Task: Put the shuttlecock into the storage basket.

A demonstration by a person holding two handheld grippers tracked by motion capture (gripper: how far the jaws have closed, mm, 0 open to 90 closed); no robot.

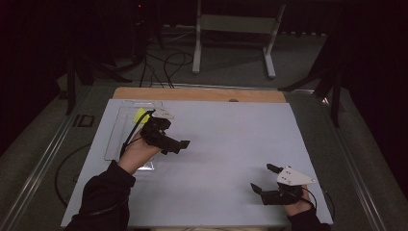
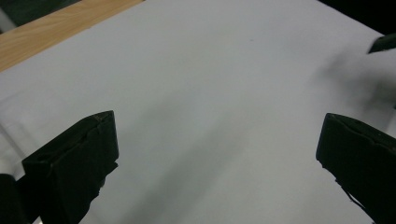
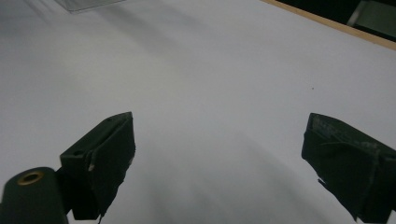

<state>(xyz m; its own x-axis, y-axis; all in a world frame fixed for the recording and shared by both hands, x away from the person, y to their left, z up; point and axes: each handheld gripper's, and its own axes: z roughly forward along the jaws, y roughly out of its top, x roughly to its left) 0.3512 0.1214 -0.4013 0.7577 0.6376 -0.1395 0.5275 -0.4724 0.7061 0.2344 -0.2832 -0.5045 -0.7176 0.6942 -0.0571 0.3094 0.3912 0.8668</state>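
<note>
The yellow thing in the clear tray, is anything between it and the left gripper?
Nothing visible blocks it. The yellow thing lies in the clear tray just behind the left gripper, whose open jaws point the other way, toward the middle of the white sheet. The hand would have to turn back.

Table: we see a wooden table [image 1: 202, 94], its bare wood showing as a strip along the far edge.
Cover: a pale grey-white sheet [image 1: 226, 144] lies flat over nearly all of the top; we also see it in the left gripper view [image 2: 201, 93] and the right gripper view [image 3: 210, 79].
Tray: a clear plastic tray [image 1: 118, 127] rests on the sheet near its far left corner.
In the tray: we make out something yellow [image 1: 140, 115], partly hidden.
</note>
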